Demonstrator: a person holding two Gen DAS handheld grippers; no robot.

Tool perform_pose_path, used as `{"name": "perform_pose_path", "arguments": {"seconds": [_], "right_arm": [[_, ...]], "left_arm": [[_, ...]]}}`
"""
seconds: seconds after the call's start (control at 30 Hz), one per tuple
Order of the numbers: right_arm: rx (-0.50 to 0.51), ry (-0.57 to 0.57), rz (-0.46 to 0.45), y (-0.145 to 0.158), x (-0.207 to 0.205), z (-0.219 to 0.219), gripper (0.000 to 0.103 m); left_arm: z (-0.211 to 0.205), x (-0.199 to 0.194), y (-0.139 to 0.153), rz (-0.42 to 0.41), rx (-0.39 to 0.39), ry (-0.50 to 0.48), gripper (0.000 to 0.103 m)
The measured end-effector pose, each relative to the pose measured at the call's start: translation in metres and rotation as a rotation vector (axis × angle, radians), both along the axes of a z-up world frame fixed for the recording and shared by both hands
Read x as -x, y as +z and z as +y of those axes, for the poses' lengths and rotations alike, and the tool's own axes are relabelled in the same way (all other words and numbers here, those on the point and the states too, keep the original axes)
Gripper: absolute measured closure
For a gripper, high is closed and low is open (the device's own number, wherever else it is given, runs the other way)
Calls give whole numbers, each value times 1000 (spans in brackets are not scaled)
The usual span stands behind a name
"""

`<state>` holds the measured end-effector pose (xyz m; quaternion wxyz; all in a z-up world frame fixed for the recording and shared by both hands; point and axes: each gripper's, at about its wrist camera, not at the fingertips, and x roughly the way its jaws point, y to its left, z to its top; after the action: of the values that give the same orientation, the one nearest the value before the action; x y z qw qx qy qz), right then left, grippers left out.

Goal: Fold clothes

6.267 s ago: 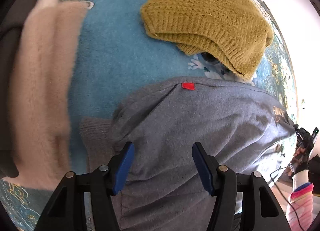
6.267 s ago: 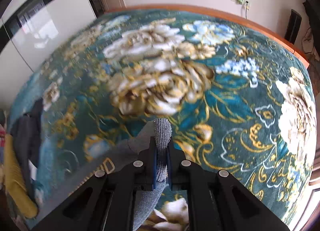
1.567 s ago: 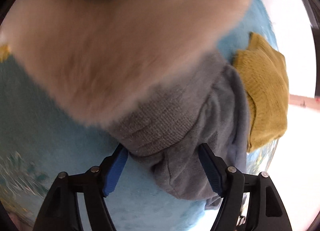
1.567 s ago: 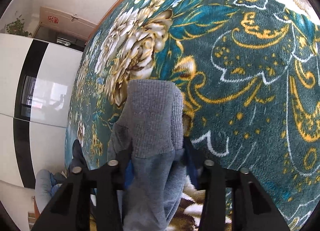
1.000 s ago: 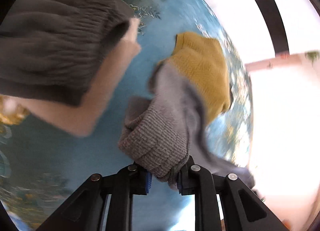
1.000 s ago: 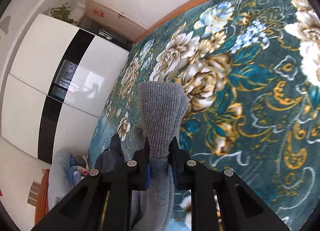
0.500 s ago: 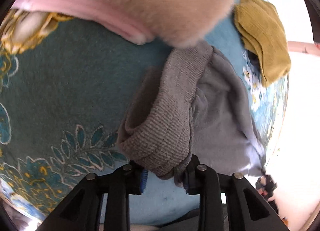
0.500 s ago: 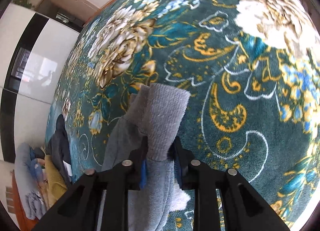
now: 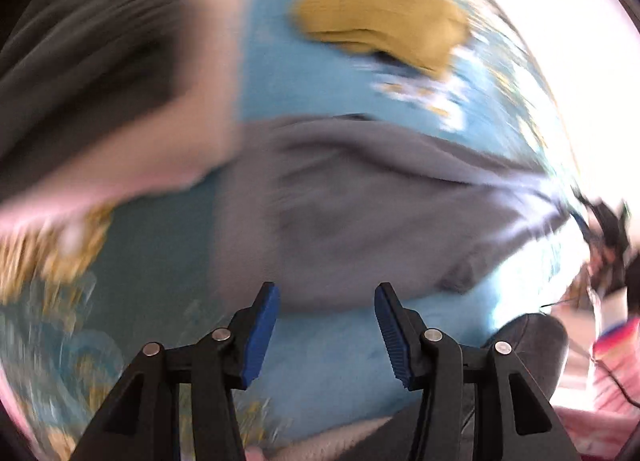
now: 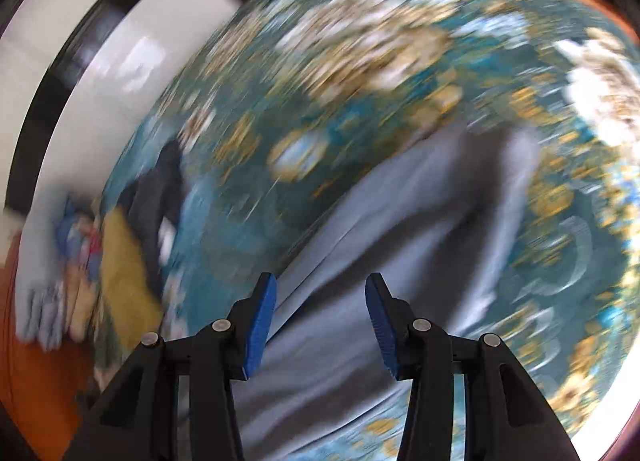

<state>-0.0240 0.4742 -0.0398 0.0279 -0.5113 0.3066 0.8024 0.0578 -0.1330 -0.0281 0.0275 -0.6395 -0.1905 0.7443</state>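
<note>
Left wrist view, heavily motion-blurred. At the bottom centre, the left gripper (image 9: 326, 321) shows two black arms tipped with blue pads, spread wide apart with nothing between them. Just above the pads, across the middle of the frame, lies a grey sweatshirt (image 9: 360, 209), rumpled, stretching from centre left toward the right edge. It rests on a teal floral blanket (image 9: 280, 61) that fills most of the frame, pale blue in the centre and patterned in gold at the lower left. At the upper centre, well apart from the sweatshirt, sits a mustard-yellow knit garment (image 9: 376, 17). The upper left is filled by a blurred dark grey and pale pink shape (image 9: 120, 81); what it is cannot be told. The right edge is washed out by bright light.

Right wrist view, also blurred. At the bottom centre, the right gripper (image 10: 322, 321) has its blue pads parted wide, holding nothing. The grey sweatshirt (image 10: 380, 261) runs from the bottom centre, behind the pads, up toward the upper right, lying on the teal floral blanket (image 10: 360, 61). At the left edge, the mustard-yellow knit garment (image 10: 124, 273) lies beside a dark garment (image 10: 160, 189). White panels with a black band (image 10: 80, 73) fill the upper left.
</note>
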Motion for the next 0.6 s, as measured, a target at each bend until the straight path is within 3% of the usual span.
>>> {"name": "perform_pose_path", "arguments": {"seconds": [0.07, 0.17, 0.27, 0.4, 0.47, 0.57, 0.6], "right_arm": [[10, 151, -78, -22, 10, -55, 55], [82, 355, -166, -46, 17, -128, 55], [182, 322, -194, -59, 18, -154, 55], [308, 197, -226, -79, 21, -167, 55], [315, 129, -251, -87, 19, -169, 55], [352, 41, -255, -95, 17, -169, 58], [356, 16, -255, -96, 16, -167, 67]], "left_arm": [[26, 26, -7, 18, 38, -75, 49], [36, 44, -6, 60, -16, -85, 49], [21, 67, -27, 19, -166, 39, 45], [-14, 70, -58, -80, -428, 399, 43], [-25, 82, -81, -104, -502, 520, 43], [-33, 87, -83, -130, -441, 585, 44], [-32, 89, -86, -152, -433, 608, 46]]}}
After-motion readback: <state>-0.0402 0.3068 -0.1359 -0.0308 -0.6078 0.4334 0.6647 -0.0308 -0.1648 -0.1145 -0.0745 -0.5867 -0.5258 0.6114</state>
